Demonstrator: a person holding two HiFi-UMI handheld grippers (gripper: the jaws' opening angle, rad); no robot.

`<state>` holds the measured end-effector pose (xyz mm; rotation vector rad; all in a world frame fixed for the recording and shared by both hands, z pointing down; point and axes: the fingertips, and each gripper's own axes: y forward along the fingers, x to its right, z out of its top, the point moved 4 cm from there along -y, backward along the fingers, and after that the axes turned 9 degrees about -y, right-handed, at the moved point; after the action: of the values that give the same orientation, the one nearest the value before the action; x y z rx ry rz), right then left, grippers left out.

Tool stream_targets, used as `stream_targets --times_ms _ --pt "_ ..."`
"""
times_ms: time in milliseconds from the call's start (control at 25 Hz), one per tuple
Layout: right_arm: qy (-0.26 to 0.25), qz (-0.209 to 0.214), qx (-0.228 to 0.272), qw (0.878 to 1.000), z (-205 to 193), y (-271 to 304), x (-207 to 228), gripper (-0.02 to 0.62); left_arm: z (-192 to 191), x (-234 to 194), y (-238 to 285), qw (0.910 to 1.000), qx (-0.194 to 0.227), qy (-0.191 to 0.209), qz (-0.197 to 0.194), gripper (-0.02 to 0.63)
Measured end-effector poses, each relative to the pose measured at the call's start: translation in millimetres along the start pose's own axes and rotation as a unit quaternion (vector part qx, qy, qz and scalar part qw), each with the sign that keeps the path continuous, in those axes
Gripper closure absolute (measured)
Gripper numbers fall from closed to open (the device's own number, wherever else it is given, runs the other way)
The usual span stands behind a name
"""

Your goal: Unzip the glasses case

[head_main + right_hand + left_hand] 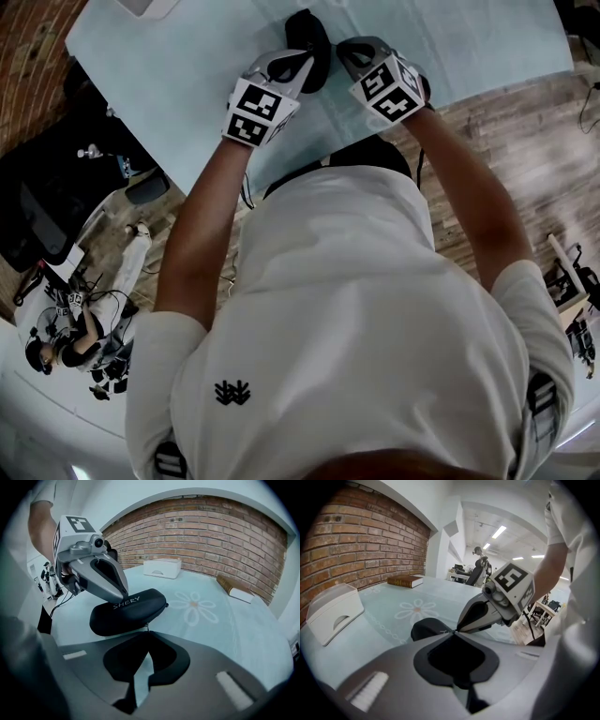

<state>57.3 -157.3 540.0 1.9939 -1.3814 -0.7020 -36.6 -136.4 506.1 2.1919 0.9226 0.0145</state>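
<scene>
The big bench (pixel 169 84) had a pale blue cloth with a flower drawn on it, and the person leaned over it with both arms reaching forward. The black glasses case (pixel 140 609) lay flat on the cloth near the person's edge of the bench, right between the two tools. The left gripper (pixel 125 596) had its jaws closed together, and their tip pushed down on the top of the case. I think that was to stop the case from sliding when the zip got pulled. The right gripper (pixel 147 633) came in low at the side of the case. Its jaws were closed too, and they looked to be pinching the tiny zipper pull (pixel 148 627) that hung from the edge. The zip looked closed all the way round, so I think the pulling had not started yet. White letters on the case lid said "SHERY" (pixel 125 603).
</scene>
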Motion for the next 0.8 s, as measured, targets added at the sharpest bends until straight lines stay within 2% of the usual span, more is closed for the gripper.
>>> stream_targets --times_ms 800 --pt "-0.066 0.033 0.001 0.997 28 20 44 0.594 5 -3 0 0.9995 0.001 -0.03 -0.009 0.552"
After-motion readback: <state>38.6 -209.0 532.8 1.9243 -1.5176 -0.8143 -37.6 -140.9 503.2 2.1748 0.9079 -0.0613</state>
